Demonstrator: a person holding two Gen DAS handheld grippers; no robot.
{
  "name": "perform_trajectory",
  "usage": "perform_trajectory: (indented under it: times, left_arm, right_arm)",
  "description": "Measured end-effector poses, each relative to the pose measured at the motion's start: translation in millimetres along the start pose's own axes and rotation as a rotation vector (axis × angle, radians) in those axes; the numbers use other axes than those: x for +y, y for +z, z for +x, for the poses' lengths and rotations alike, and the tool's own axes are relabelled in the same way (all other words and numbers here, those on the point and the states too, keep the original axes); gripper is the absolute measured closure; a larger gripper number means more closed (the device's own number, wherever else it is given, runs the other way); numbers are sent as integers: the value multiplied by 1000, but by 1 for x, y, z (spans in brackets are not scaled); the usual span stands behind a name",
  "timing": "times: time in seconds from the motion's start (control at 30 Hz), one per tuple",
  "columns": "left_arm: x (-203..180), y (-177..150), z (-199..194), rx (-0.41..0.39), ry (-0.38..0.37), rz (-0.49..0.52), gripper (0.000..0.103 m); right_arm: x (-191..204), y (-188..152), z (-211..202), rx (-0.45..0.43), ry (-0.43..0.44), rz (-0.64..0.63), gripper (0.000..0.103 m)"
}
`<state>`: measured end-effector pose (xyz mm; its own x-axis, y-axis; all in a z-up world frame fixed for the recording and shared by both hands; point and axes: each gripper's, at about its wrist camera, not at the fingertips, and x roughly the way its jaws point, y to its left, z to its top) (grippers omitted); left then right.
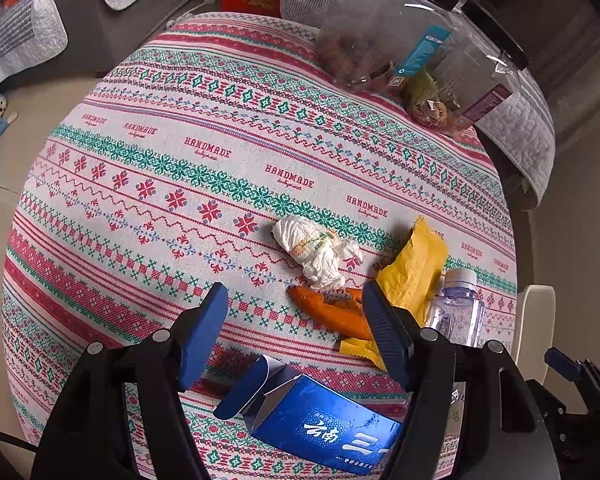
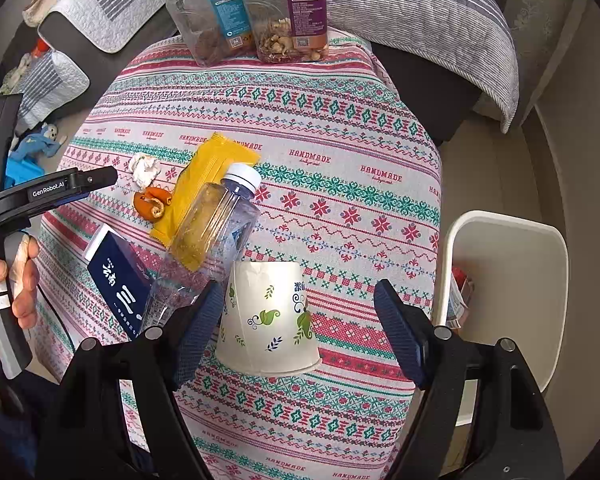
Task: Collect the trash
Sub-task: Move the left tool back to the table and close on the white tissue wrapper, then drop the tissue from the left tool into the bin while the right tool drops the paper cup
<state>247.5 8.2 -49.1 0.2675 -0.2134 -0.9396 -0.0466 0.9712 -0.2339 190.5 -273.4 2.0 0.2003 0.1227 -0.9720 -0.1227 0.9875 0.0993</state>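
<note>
Patterned cloth covers the counter (image 2: pixel 340 128). Left gripper (image 1: pixel 296 332) fingers stand wide, empty, above one orange peel (image 1: pixel 332 312) and one blue carton (image 1: pixel 320 428). Right gripper (image 2: pixel 300 328) fingers stand wide around one upturned paper cup (image 2: pixel 266 316), not pressing it. Nearby lie one crumpled tissue (image 1: pixel 316 250), one yellow wrapper (image 1: pixel 414 266), one plastic bottle (image 2: pixel 216 228). Two jars (image 2: pixel 208 12) stand at the far edge; one white bin (image 2: pixel 512 280) stands beside the right edge.

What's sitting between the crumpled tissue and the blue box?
The orange peel, seen in the left wrist view, lies between the crumpled tissue and the blue box; beyond it, only patterned tablecloth.
</note>
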Motion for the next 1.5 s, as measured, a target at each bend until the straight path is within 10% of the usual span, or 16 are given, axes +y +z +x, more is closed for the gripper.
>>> perform_trajectory:
  times: [0.47, 0.6, 1.5]
  left_arm:
    - [-14, 26, 47, 57, 56, 35, 47]
    - [-24, 32, 54, 69, 16, 49, 66]
    - [-24, 35, 23, 14, 32, 80, 75]
  right_arm:
    - [8, 6, 28, 65, -19, -32, 28]
    - [14, 6, 39, 95, -36, -60, 28]
    - [21, 1, 48, 103, -14, -78, 50]
